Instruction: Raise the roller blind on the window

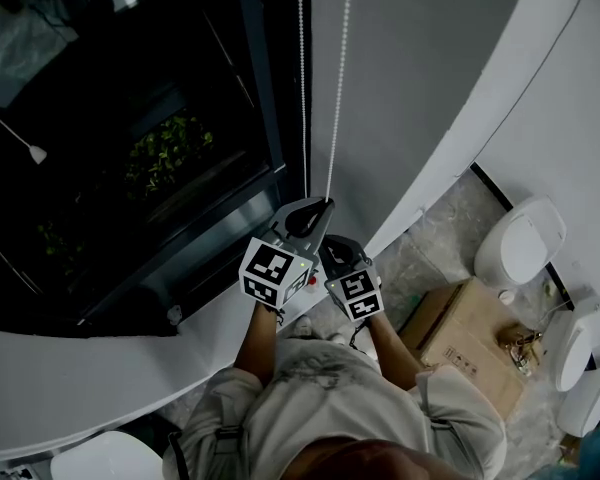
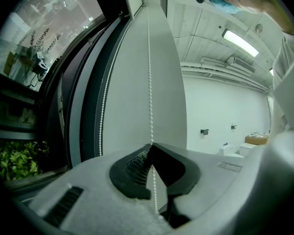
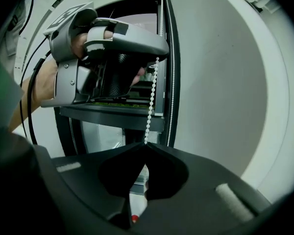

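A white bead chain hangs in two strands beside the dark window. My left gripper is shut on the right-hand strand; in the left gripper view the beads run straight up from its closed jaw tips, and the other strand hangs free to the left. Just below it, my right gripper is shut on the same strand. In the right gripper view the chain runs from its closed tips up to the left gripper. The blind itself is not clearly in view.
A black window frame stands beside the chain, with a grey wall to its right. A white curved ledge runs under the window. A cardboard box and white fixtures sit on the floor. Another cord's pull hangs at left.
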Action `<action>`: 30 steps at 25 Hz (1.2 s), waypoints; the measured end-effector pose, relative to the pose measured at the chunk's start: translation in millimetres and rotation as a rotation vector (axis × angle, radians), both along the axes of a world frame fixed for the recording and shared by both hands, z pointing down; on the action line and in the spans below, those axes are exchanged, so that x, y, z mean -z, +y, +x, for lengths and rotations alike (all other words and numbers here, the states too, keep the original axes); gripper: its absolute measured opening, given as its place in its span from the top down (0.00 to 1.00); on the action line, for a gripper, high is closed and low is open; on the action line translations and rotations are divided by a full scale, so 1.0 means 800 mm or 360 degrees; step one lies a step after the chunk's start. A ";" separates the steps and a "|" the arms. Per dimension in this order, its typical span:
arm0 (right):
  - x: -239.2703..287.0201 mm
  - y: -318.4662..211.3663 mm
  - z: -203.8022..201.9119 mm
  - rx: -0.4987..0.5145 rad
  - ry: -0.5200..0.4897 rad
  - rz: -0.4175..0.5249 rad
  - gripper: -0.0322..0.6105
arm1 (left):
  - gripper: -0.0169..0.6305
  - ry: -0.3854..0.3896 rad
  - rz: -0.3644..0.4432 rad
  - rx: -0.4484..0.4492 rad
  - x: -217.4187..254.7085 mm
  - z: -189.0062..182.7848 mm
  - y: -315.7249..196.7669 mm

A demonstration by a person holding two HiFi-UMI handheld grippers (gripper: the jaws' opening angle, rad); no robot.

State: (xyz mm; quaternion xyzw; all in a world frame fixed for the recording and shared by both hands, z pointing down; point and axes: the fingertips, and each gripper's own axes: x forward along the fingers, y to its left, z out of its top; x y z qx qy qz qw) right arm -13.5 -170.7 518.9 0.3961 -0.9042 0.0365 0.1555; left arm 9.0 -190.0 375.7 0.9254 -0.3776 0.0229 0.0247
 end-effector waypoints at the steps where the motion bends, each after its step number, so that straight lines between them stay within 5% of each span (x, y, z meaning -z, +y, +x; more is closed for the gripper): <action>1: -0.002 -0.001 0.000 0.0000 0.0003 -0.0006 0.93 | 0.95 0.0003 -0.0006 -0.0001 -0.002 0.000 0.000; 17: -0.038 0.000 0.002 -0.0006 0.0043 -0.0094 0.93 | 0.95 0.0018 -0.0085 0.0012 -0.039 -0.004 -0.003; 30: -0.013 0.007 0.007 -0.0021 -0.0056 0.0014 0.90 | 0.95 0.0033 -0.0023 0.0054 -0.026 -0.006 0.000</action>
